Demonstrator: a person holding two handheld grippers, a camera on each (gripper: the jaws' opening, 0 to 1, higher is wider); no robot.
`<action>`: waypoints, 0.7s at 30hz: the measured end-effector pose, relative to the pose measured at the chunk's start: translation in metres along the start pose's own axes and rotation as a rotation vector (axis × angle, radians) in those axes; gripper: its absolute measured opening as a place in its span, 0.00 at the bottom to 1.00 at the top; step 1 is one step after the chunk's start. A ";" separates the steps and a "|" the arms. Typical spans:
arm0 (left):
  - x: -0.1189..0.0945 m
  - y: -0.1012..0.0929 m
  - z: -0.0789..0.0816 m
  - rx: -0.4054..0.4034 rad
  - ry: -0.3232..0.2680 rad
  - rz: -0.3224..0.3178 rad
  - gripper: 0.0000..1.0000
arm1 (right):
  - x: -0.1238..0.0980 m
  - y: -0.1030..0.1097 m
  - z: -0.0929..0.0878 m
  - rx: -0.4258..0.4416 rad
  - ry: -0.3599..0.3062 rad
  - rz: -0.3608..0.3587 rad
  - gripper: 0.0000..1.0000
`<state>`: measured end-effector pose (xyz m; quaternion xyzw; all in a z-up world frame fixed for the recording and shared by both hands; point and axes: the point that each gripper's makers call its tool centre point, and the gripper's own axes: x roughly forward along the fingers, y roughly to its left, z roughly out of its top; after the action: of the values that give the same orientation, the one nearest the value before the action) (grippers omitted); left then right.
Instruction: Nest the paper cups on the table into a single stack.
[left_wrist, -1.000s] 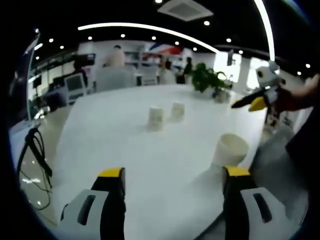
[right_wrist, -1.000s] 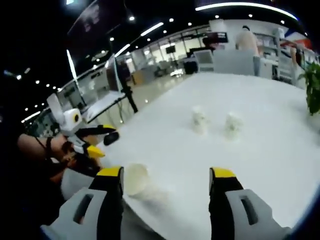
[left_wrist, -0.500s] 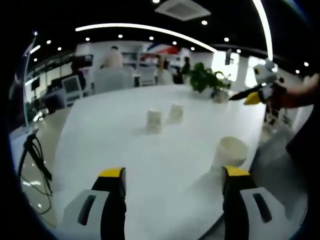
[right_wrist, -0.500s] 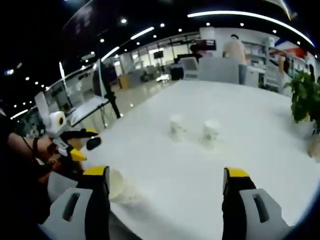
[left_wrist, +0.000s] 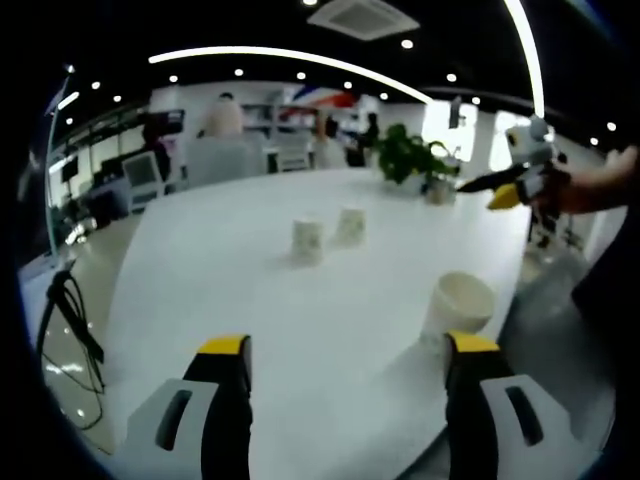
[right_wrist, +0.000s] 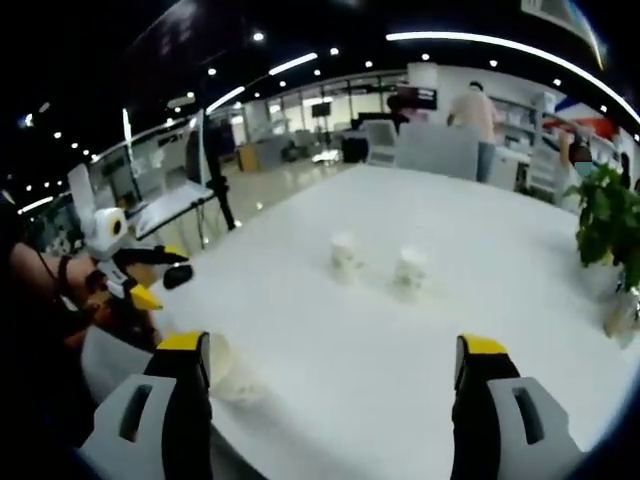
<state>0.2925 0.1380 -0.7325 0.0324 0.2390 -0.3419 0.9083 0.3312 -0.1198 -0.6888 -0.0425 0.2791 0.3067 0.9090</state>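
Note:
Three white paper cups stand apart on the white table (left_wrist: 200, 260). Two small-looking ones, a left cup (left_wrist: 307, 240) (right_wrist: 344, 256) and a right cup (left_wrist: 350, 226) (right_wrist: 410, 271), are side by side mid-table. The third, the near cup (left_wrist: 462, 303) (right_wrist: 222, 365), is by the table's edge, just beyond one jaw in each view. My left gripper (left_wrist: 347, 345) (right_wrist: 140, 277) is open and holds nothing. My right gripper (right_wrist: 333, 345) (left_wrist: 510, 186) is open wide and also holds nothing. Both hover off the table's near edge, short of the cups.
A potted plant (left_wrist: 408, 155) (right_wrist: 605, 215) stands toward the table's far right side. A person (left_wrist: 222, 140) sits at the far end. A stand with cables (left_wrist: 65, 310) is on the floor left of the table.
My right gripper's jaws have spread wider and its view has swung, so the near cup sits behind its left jaw. The left gripper view is nearly unchanged.

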 end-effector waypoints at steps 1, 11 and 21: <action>0.000 0.000 0.000 0.002 0.001 0.000 0.78 | 0.000 0.000 0.000 -0.006 0.001 -0.001 1.00; 0.015 0.004 0.011 0.006 0.002 -0.021 0.78 | -0.001 0.001 -0.003 -0.088 0.024 -0.009 1.00; 0.039 0.007 0.023 0.025 0.017 -0.054 0.79 | 0.001 -0.007 -0.004 -0.087 0.002 -0.018 1.00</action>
<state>0.3321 0.1149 -0.7306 0.0401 0.2432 -0.3690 0.8961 0.3338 -0.1258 -0.6934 -0.0850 0.2660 0.3103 0.9087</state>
